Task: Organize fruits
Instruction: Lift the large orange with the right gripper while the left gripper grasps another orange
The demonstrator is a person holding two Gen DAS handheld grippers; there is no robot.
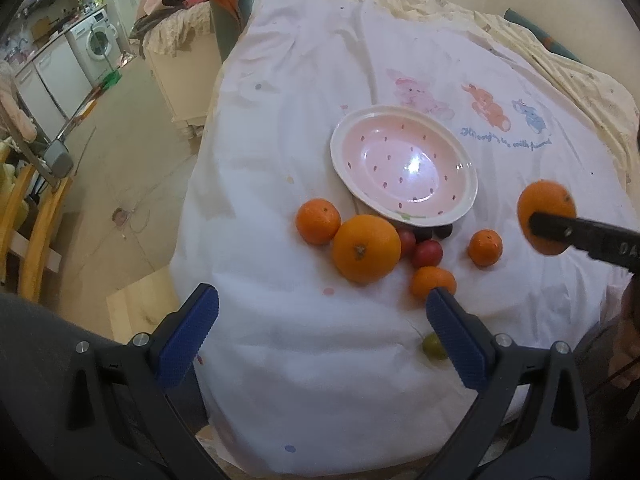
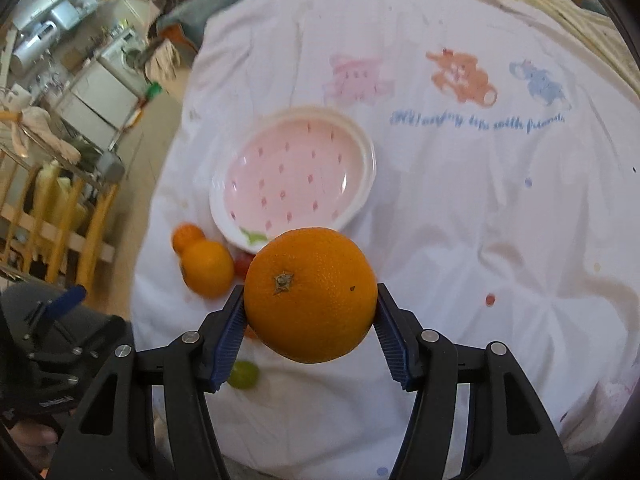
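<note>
My right gripper (image 2: 310, 312) holds a big orange (image 2: 310, 294) between its blue fingers (image 2: 234, 334), pads pressed on both flanks, stem facing the camera at lower centre of the right wrist view. It hangs clear of the white cloth (image 2: 480, 220). The pink plate (image 2: 294, 180) lies up and left of it, bare inside.

My left gripper (image 1: 322, 334) hovers with its fingers spread wide and nothing between them, low in the left wrist view, over the cloth near the loose fruit: a large orange (image 1: 366, 248), smaller ones (image 1: 318, 221), red fruits (image 1: 427, 253) and a green one (image 1: 434, 346).

To do this well, I judge I should carry the orange over the plate's middle, lower it until it almost rests on the dish, then ease the pads apart slowly, since a round fruit dropped near the rim would likely roll off.
</note>
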